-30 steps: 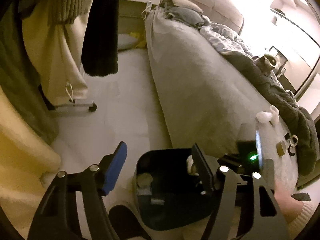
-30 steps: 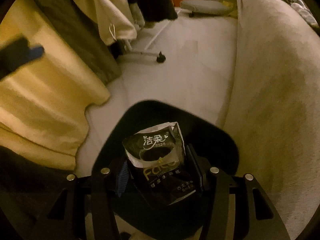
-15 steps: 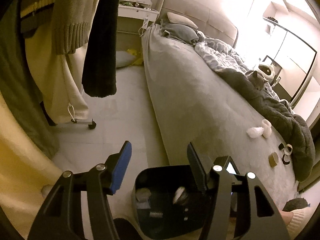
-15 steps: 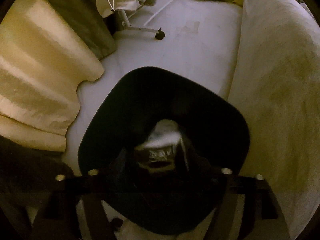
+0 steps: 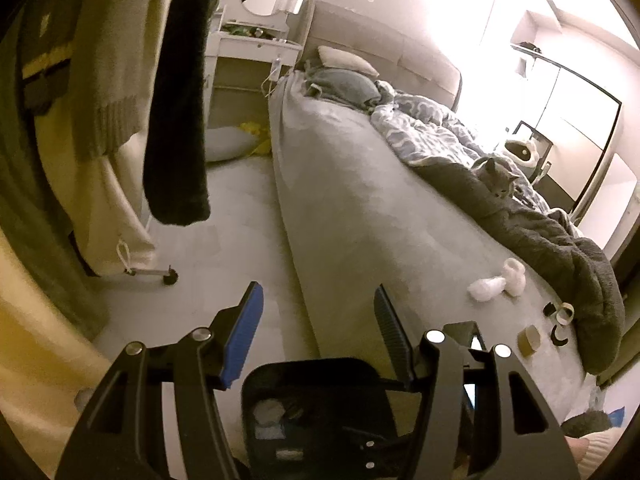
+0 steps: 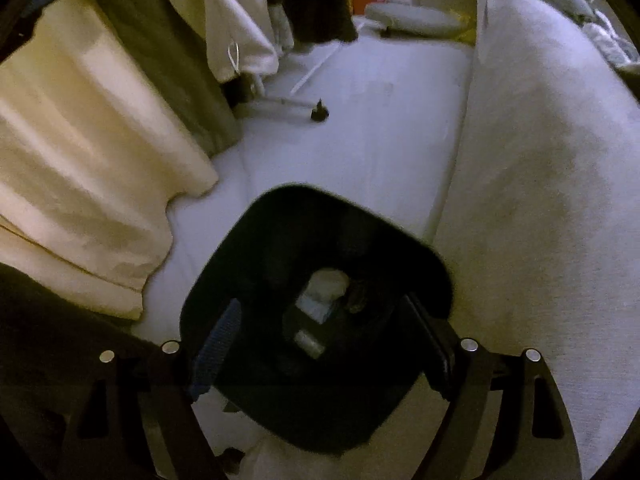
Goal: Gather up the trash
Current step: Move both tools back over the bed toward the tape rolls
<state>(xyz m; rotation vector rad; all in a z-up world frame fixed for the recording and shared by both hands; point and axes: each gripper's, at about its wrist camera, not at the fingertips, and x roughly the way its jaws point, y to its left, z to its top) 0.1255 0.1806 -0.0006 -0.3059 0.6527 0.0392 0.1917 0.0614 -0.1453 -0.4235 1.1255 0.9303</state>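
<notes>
1. The left wrist view takes in the whole room: a bed (image 5: 360, 208) with a grey cat (image 5: 496, 176) lying on a dark blanket (image 5: 560, 248), and loose trash on the sheet near the bed's foot, namely crumpled white tissues (image 5: 498, 282), a small brown block (image 5: 528, 338) and tape rings (image 5: 560, 316).
2. The right wrist view shows none of that. It looks steeply down into the black bin (image 6: 240, 280), where discarded trash (image 6: 320, 304) lies at the bottom: white crumpled paper and a dark wrapper.
3. The left gripper (image 5: 316, 340) hangs above the bin's rim (image 5: 304, 364), its fingers (image 5: 244, 336) parted with nothing between them.
4. The right gripper (image 6: 320, 356) sits over the bin mouth; its jaws are opening, released, and grip nothing, with the trash well below them.
5. The bin stands on the floor (image 6: 380, 120), just beside the bed's side.
6. Hanging clothes (image 5: 176, 92) on a wheeled rack (image 5: 160, 274) crowd the left side of both views; a cream curtain (image 6: 80, 160) falls near the bin.
7. In the left wrist view, a dressing table (image 5: 256, 46) with a round mirror stands at the far wall.
</notes>
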